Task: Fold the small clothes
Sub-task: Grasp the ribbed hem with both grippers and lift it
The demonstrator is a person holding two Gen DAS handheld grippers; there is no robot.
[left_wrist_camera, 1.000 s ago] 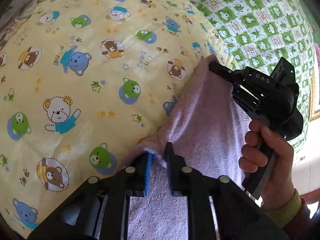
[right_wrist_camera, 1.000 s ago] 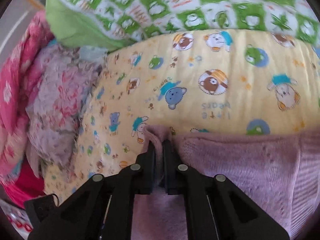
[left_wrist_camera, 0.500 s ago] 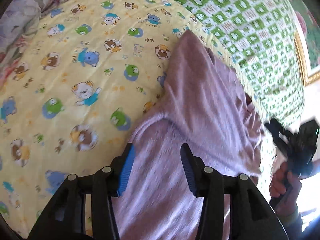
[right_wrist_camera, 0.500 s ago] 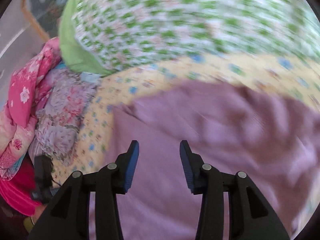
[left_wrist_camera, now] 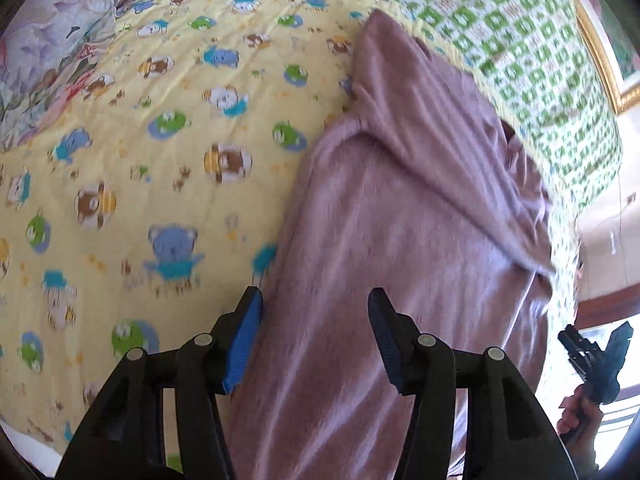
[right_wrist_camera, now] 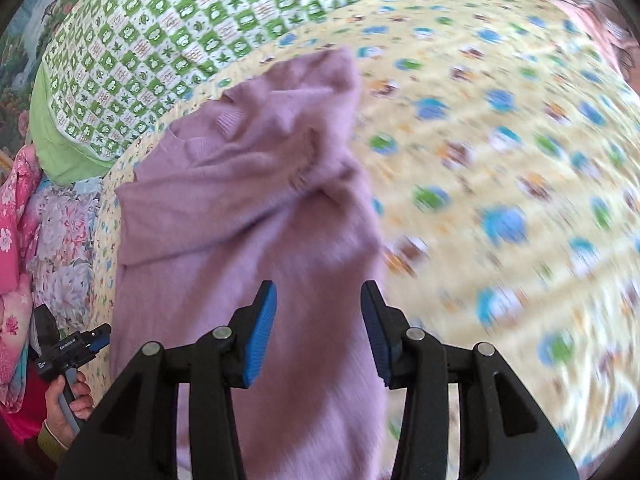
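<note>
Both grippers have let go of the mauve fuzzy sweater [left_wrist_camera: 400, 240]: left gripper [left_wrist_camera: 316, 340] and right gripper [right_wrist_camera: 318, 336] now hover above it with jaws wide and empty, where a second ago each pinched an edge. The soft knit lies on the yellow bear-print quilt [left_wrist_camera: 140, 140] of the bed, one sleeve apparently folded across the body, though motion blur makes this uncertain. The fold looks placed; more folds likely remain.

Yellow bear-print quilt [left_wrist_camera: 160, 128] carries purple sweater [left_wrist_camera: 400, 240]; green checked quilt [right_wrist_camera: 160, 40] behind.

Both hand-held grippers [left_wrist_camera: 316, 336] [right_wrist_camera: 318, 332] have let go of the sweater [left_wrist_camera: 400, 240] and drawn back.
</note>
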